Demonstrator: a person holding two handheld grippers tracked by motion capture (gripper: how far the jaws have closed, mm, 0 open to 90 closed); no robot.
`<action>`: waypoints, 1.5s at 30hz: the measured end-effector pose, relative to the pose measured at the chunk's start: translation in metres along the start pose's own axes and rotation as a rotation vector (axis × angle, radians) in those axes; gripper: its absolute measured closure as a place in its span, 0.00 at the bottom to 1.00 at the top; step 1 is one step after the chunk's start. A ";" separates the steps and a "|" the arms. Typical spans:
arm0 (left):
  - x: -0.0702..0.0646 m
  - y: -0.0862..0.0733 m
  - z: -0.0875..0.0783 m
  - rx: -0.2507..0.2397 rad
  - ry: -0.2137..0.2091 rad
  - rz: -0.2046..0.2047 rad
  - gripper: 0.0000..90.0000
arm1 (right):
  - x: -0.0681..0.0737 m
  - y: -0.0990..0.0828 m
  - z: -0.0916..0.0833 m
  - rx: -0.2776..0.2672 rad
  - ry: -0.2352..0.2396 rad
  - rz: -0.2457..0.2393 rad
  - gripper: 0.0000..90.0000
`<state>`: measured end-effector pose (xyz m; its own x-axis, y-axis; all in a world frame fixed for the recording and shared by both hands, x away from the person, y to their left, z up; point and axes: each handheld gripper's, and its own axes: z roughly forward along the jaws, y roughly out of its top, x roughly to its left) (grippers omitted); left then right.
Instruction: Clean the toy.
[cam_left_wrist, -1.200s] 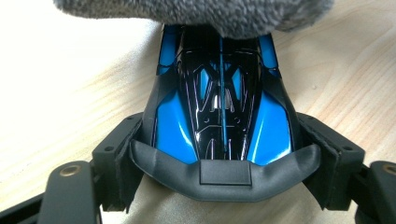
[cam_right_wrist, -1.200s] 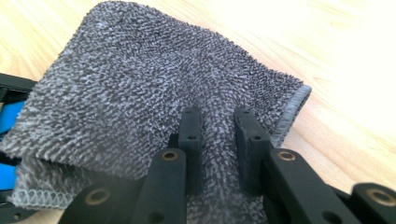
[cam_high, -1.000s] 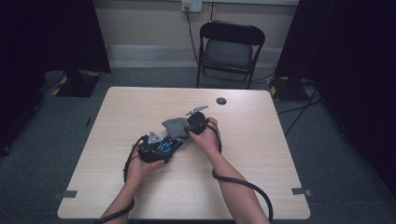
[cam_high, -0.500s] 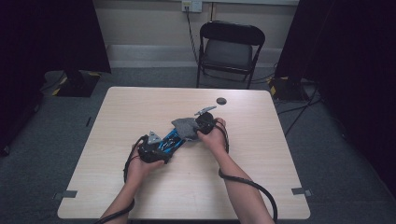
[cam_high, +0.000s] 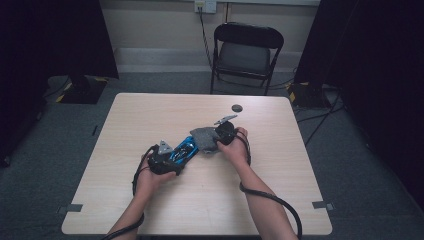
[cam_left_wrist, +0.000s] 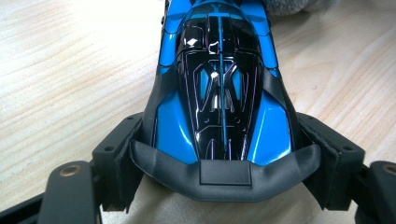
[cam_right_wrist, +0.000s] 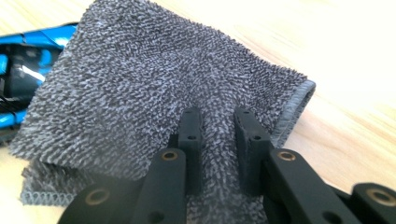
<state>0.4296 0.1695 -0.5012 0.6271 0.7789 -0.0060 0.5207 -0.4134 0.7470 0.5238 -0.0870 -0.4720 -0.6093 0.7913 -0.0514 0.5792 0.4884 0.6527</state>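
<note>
Toy car (cam_left_wrist: 219, 93) clamped between left gripper (cam_left_wrist: 224, 154) fingers; right gripper (cam_right_wrist: 219, 140) fingers pinching grey cloth (cam_right_wrist: 140, 84).

No text, label, brand, number or sign can be read in any of the views.
</note>
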 end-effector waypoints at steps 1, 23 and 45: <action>0.000 0.000 0.000 0.001 0.000 0.001 0.27 | -0.003 -0.002 -0.002 -0.001 -0.005 0.005 0.83; 0.000 0.000 0.000 0.000 0.001 -0.001 0.27 | -0.027 -0.008 -0.038 -0.060 -0.027 0.046 0.83; 0.000 0.000 0.000 0.001 0.001 -0.001 0.27 | 0.034 0.018 -0.040 -0.127 0.105 -0.058 0.83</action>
<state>0.4295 0.1695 -0.5013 0.6260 0.7798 -0.0067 0.5219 -0.4126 0.7466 0.4919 -0.0660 -0.4313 -0.6972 0.7167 -0.0169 0.4720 0.4767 0.7416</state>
